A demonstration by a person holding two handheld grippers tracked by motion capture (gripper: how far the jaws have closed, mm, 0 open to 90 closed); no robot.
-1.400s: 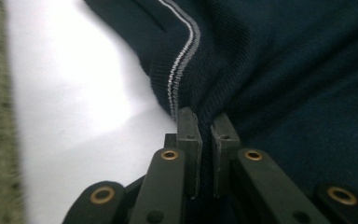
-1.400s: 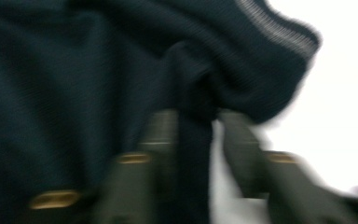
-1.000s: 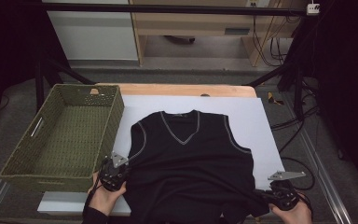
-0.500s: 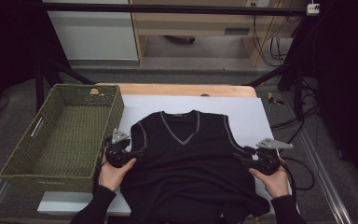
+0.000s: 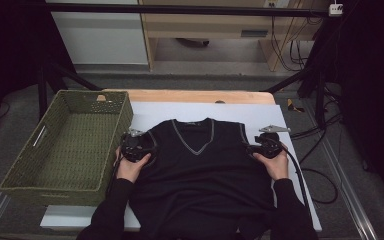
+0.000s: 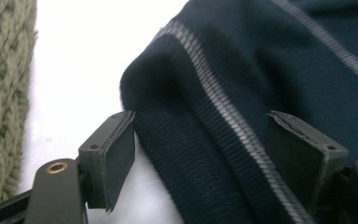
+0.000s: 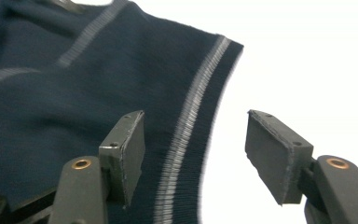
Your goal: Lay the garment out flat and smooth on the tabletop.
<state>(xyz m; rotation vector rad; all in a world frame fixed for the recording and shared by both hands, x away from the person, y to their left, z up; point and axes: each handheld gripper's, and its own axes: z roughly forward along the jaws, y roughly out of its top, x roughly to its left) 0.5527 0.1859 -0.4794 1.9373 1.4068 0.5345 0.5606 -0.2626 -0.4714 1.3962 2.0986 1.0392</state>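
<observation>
Dark knit sweater vest [image 5: 202, 165] lies flat on the white board [image 5: 240, 111], beside the green woven basket [image 5: 70, 145]. The left gripper [image 5: 147, 145] and right gripper [image 5: 252, 148] sit at its armholes — jaws apart after just opening, ribbed grey-striped edging between the pads, unclamped.

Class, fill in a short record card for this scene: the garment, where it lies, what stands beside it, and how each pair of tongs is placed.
garment: dark sleeveless vest with grey trim, V-neck
lies on: white sheet on the table, spread flat
beside it: green woven basket, at the vest's left
left tongs: open, jaws straddling the left armhole edge, not pressing
right tongs: open, jaws straddling the right armhole edge, not pressing
hands: one on each pair of tongs, at the vest's shoulders
</observation>
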